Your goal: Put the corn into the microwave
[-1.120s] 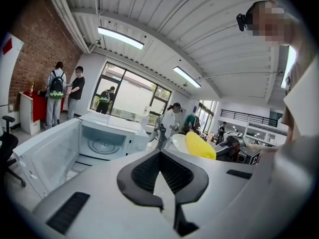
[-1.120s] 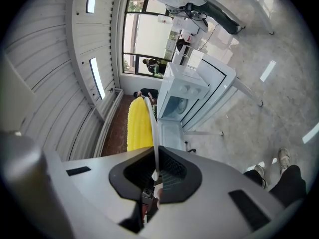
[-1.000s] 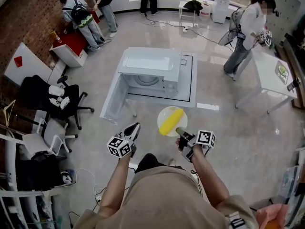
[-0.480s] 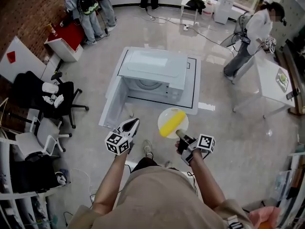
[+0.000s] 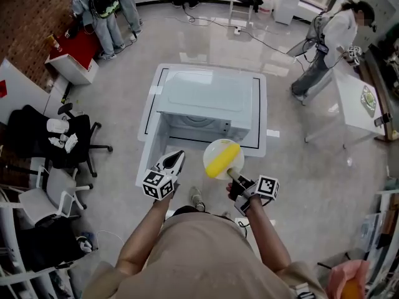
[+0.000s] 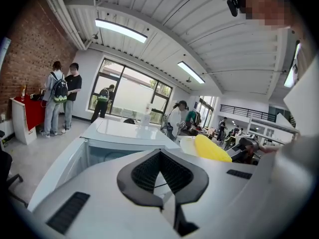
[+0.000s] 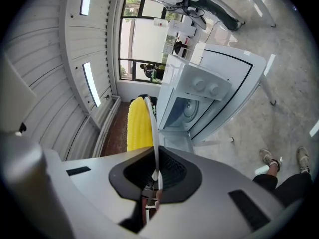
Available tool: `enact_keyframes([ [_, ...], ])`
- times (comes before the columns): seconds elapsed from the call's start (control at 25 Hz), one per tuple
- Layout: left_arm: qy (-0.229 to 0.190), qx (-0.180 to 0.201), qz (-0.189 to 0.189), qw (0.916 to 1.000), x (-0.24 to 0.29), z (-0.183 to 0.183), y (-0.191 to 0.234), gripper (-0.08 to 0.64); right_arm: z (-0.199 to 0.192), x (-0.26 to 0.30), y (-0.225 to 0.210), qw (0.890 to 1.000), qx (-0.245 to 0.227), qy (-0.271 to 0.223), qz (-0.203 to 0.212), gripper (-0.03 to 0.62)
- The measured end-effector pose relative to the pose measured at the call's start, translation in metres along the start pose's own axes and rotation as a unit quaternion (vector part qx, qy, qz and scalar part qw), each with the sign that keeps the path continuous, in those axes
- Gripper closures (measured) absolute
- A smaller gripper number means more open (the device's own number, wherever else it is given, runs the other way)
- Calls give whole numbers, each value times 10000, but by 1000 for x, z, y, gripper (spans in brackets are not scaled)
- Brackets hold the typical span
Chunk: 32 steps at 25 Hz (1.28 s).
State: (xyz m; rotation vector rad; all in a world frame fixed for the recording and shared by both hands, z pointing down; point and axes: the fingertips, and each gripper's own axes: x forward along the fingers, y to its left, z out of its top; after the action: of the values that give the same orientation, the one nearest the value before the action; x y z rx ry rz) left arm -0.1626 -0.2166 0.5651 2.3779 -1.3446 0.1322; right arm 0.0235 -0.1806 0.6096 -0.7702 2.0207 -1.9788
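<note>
My right gripper (image 5: pixel 234 176) is clamped on the rim of the white plate (image 5: pixel 214 147), with the corn (image 5: pixel 222 159) lying across it, just in front of the microwave (image 5: pixel 206 101). My left gripper (image 5: pixel 176 159) is pinched closed on nothing. The microwave sits on a white table (image 5: pixel 262 114), its door (image 5: pixel 151 149) open to the left. Glossy grey floor (image 5: pixel 318 167), brick wall (image 5: pixel 25 23), people (image 5: pixel 324 42) beyond. From above, the microwave's top hides most of its cavity.
</note>
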Motion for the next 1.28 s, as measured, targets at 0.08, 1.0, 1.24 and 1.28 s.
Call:
enact_keyframes([
  [0.08, 8, 17, -71, 10000, 8, 5, 13, 562, 2, 16, -1, 10000, 44, -41, -27, 572],
  [1.0, 178, 126, -247, 9995, 48, 6, 86, 561, 18, 120, -53, 9987, 300, -124, -394, 572],
  [1.24, 235, 86, -112, 9996, 62, -11, 102, 562, 30, 143, -80, 9990, 84, -184, -397, 572],
  [1.28, 250, 54, -74, 9996, 64, -15, 106, 562, 31, 147, -87, 9988, 127, -216, -423, 572],
])
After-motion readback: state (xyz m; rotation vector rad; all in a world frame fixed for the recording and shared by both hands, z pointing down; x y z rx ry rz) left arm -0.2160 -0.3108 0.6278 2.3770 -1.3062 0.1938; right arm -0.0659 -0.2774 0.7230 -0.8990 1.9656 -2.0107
